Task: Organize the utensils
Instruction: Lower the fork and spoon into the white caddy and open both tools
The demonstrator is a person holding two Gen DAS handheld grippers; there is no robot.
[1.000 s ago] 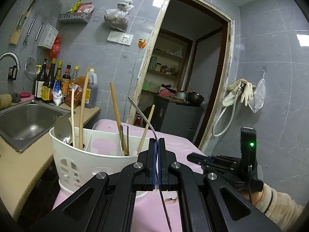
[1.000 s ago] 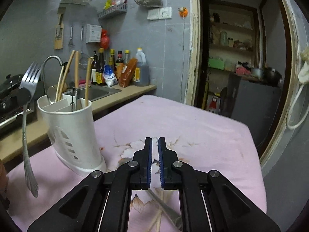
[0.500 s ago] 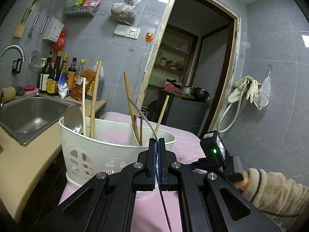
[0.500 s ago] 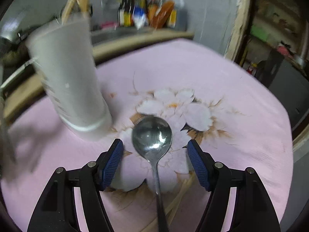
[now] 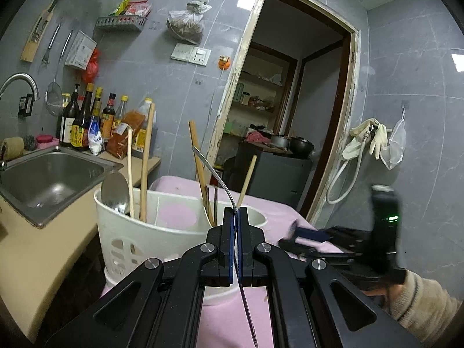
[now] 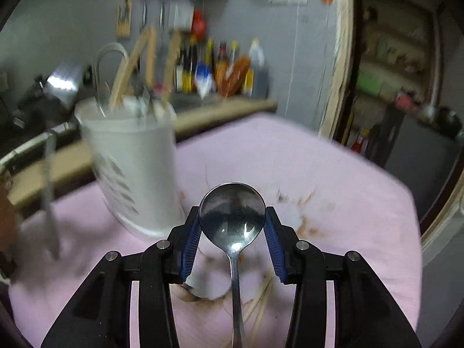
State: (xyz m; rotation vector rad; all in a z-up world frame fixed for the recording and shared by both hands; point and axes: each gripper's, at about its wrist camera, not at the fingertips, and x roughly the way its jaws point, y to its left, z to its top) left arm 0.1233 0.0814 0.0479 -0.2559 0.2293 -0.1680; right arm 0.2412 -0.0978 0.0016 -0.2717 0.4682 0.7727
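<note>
Right gripper (image 6: 232,226) jaws closing around spoon (image 6: 232,217) bowl, handle running toward 6 o'clock; caddy (image 6: 133,168) at 10 o'clock; left gripper (image 5: 235,226) clamps fork (image 5: 214,171).

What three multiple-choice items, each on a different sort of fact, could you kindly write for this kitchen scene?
1. Where does the white utensil holder stand? A in the sink; B on the cloth-covered table; C on the floor.
2. What colour is the cloth? A pink; B green; C yellow.
3. How is the left gripper? A wide open; B shut on a bottle; C shut on a thin metal utensil.
Answers: B, its base rests on the cloth; A, pink shows around the holder in both views; C, the closed jaws pinch the utensil's shaft.
</note>
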